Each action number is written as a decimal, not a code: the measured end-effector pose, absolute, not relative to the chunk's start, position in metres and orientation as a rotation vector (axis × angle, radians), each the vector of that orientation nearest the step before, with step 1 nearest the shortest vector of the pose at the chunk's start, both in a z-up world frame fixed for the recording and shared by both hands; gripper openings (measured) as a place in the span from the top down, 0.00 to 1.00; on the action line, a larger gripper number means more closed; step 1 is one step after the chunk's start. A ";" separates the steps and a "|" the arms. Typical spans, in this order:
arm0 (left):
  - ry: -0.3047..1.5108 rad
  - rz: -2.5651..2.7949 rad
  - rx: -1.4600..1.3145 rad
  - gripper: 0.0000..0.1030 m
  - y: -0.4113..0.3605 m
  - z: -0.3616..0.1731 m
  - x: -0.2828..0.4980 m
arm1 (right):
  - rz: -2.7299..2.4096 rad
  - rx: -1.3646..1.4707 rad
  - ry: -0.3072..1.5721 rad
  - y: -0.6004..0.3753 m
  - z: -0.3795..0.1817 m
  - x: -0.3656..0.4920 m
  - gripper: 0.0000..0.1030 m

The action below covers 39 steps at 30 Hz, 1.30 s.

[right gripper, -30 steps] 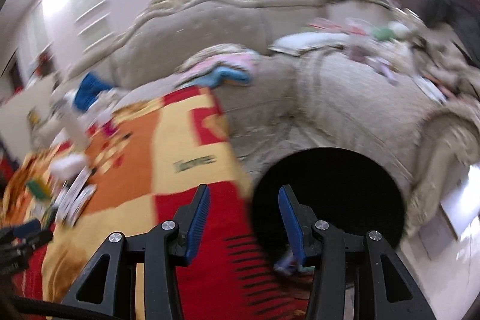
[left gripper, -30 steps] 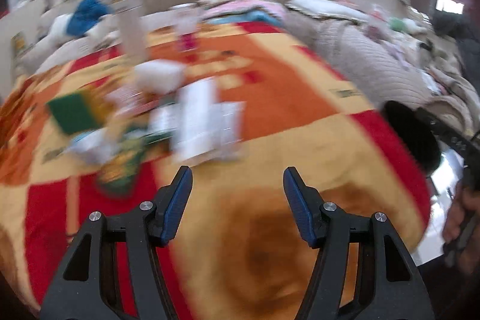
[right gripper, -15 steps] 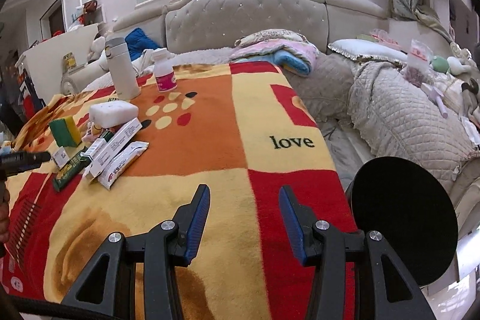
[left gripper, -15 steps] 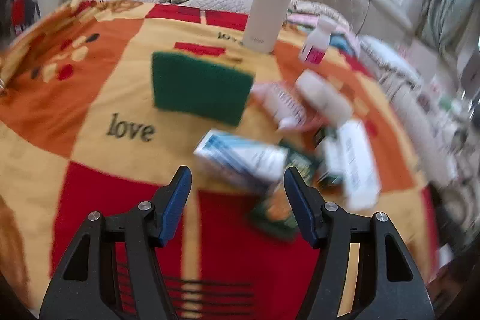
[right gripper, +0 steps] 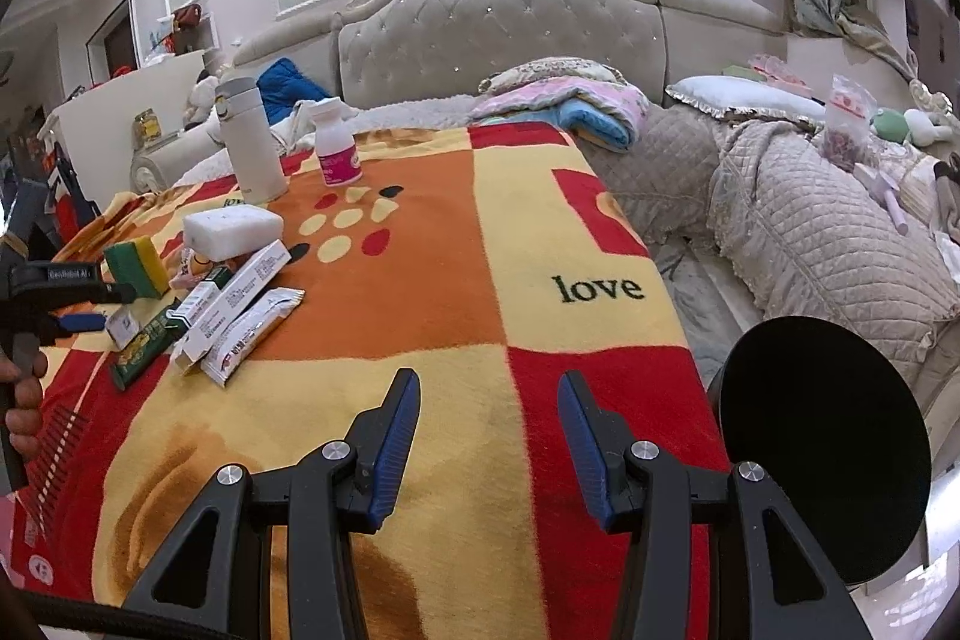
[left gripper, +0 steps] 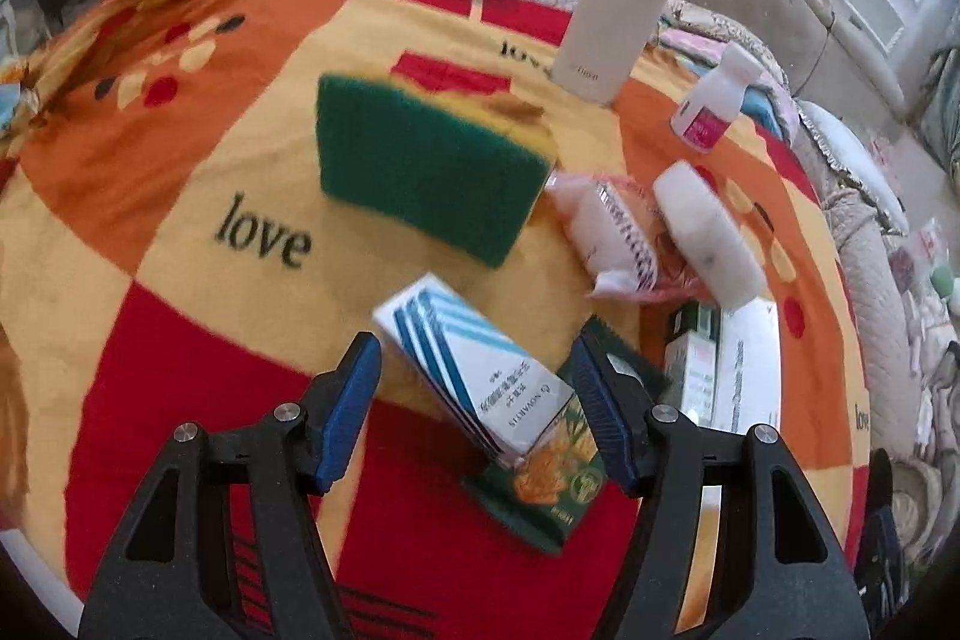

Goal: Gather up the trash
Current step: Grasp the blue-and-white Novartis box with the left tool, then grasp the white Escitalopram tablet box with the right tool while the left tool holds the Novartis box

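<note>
Carton (left gripper: 480, 370), blue-striped, apparently untouched between wide-open left gripper (left gripper: 477, 400) fingers, partly hides green packet (left gripper: 540, 484). Right gripper (right gripper: 489, 439): open, empty, above bare blanket (right gripper: 480, 220); black bin (right gripper: 822, 442) at edge.

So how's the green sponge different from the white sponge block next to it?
The green sponge has a dark green scouring face on a yellow body; the white sponge block is plain white all through. In the right wrist view the green one stands on edge, while the white one rests on the packets. Both are rectangular blocks on the blanket.
</note>
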<state>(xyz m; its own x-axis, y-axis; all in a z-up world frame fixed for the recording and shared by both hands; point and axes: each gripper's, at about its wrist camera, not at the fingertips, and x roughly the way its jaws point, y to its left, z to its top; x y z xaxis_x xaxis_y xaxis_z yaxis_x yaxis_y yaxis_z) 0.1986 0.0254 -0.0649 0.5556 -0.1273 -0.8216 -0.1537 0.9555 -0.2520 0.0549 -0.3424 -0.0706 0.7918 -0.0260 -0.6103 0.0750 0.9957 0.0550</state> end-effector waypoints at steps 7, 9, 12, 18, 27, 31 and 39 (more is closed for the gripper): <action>0.998 -0.025 -0.279 0.69 0.040 -0.083 0.184 | -0.047 0.078 0.650 -0.341 -0.069 0.054 0.56; 0.966 -0.059 -0.259 0.71 0.044 -0.080 0.175 | -0.050 0.074 0.644 -0.339 -0.068 0.053 0.56; 0.909 -0.096 -0.183 0.71 0.043 -0.070 0.157 | -0.049 0.078 0.626 -0.338 -0.066 0.051 0.56; 0.848 -0.133 -0.016 0.71 0.041 -0.073 0.116 | 0.073 0.201 0.685 -0.315 -0.064 0.073 0.56; 0.909 -0.105 -0.046 0.72 0.049 -0.092 0.110 | 0.264 0.304 0.773 -0.238 -0.065 0.146 0.56; 0.898 -0.106 -0.048 0.71 0.047 -0.093 0.108 | 0.299 0.291 0.797 -0.215 -0.072 0.173 0.56; 0.906 -0.152 -0.138 0.71 0.061 -0.090 0.114 | 0.300 0.260 0.925 -0.197 -0.101 0.203 0.63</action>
